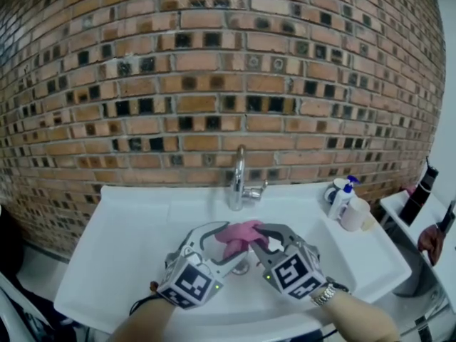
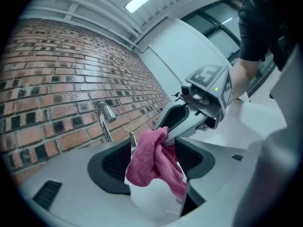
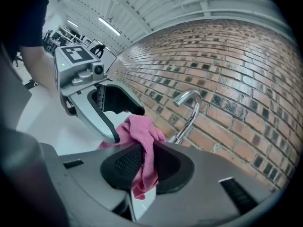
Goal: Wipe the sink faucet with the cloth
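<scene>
While the right gripper [image 1: 261, 239] clenches the pink cloth [image 1: 239, 234] between its dark pads, the left gripper [image 1: 229, 242] stands released, its jaws spread wide on either side of the same cloth without pressing it. Both are held over the middle of the white sink [image 1: 121, 241], the cloth bunched between them. The chrome faucet [image 1: 239, 180] rises just beyond the cloth, at the sink's far edge against the brick wall [image 1: 214, 63].
</scene>
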A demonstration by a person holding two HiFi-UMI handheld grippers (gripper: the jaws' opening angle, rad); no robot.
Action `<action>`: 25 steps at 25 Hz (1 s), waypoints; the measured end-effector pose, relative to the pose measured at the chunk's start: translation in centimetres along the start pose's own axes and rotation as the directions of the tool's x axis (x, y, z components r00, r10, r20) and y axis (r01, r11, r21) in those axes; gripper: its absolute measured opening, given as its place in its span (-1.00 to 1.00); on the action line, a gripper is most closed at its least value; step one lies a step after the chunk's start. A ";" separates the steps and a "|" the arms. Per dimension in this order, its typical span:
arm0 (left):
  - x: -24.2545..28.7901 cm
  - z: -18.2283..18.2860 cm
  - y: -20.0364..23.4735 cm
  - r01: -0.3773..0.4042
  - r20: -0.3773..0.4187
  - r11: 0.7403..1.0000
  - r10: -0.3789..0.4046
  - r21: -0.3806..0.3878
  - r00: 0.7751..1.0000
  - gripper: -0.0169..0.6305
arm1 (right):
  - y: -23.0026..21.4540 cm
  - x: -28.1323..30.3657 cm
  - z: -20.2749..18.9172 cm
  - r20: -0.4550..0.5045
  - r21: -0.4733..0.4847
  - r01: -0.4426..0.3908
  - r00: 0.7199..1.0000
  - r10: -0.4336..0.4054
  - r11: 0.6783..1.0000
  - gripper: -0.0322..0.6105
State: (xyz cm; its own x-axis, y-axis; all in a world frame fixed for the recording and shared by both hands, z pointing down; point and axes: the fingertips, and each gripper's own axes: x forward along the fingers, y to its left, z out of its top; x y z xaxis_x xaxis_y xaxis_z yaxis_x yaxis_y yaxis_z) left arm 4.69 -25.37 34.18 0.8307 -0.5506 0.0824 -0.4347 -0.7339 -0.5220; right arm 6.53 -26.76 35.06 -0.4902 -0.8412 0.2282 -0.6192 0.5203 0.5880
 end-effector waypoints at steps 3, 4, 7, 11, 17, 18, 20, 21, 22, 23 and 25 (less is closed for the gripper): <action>0.2 -0.8 -0.5 0.028 -0.043 0.999 -0.027 0.035 0.999 -0.03 | 0.9 -0.7 0.8 0.030 -0.042 -0.044 0.999 0.045 0.998 -0.71; 0.2 -1.0 -0.7 0.038 -0.055 0.998 -0.035 0.043 0.998 -0.03 | 1.2 -1.0 1.1 0.040 -0.054 -0.060 0.997 0.062 0.997 -0.71; 0.3 -1.5 -1.2 0.063 -0.075 0.997 -0.059 0.052 0.995 -0.03 | 2.0 -1.7 1.6 0.058 -0.082 -0.103 0.992 0.108 0.991 -0.71; 0.3 -1.7 -1.7 0.077 -0.076 0.995 -0.073 0.057 0.994 -0.07 | 2.8 -2.2 1.8 0.064 -0.101 -0.134 0.988 0.141 0.986 -0.71; 0.3 -1.9 -2.0 0.097 -0.108 0.992 -0.087 0.087 0.990 -0.49 | 3.2 -2.4 2.0 0.076 -0.108 -0.155 0.984 0.163 0.982 -0.71; 0.3 -1.9 -1.8 0.097 -0.112 0.993 -0.088 0.074 0.990 -0.55 | 3.2 -2.4 2.1 0.079 -0.104 -0.155 0.983 0.164 0.982 -0.70; 0.3 -1.8 -1.1 0.088 -0.124 0.995 -0.082 0.041 0.989 -0.67 | 3.0 -2.2 2.2 0.090 -0.089 -0.151 0.983 0.159 0.985 -0.69; 0.3 -1.7 -0.7 0.083 -0.132 0.996 -0.079 0.030 0.988 -0.70 | 2.9 -2.0 2.2 0.096 -0.076 -0.146 0.984 0.153 0.986 -0.68; 0.4 -1.7 -0.3 0.081 -0.144 0.996 -0.076 0.029 0.987 -0.73 | 2.7 -1.8 2.2 0.102 -0.061 -0.139 0.984 0.145 0.988 -0.67; 0.5 -1.7 0.0 0.080 -0.158 0.996 -0.073 0.038 0.985 -0.74 | 2.4 -1.6 2.2 0.107 -0.042 -0.131 0.985 0.135 0.991 -0.66; 0.9 -1.8 0.8 0.076 -0.186 0.995 -0.062 0.070 0.981 -0.75 | 1.9 -1.1 2.2 0.119 0.000 -0.111 0.987 0.110 0.994 -0.64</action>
State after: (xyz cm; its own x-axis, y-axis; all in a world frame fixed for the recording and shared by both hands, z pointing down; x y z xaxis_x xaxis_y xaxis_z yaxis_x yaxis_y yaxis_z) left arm 4.43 -27.17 35.31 0.7764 -0.5689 0.2713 -0.3449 -0.7437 -0.5726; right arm 4.55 -24.51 34.18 -0.6246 -0.7554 0.1979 -0.5609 0.6103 0.5594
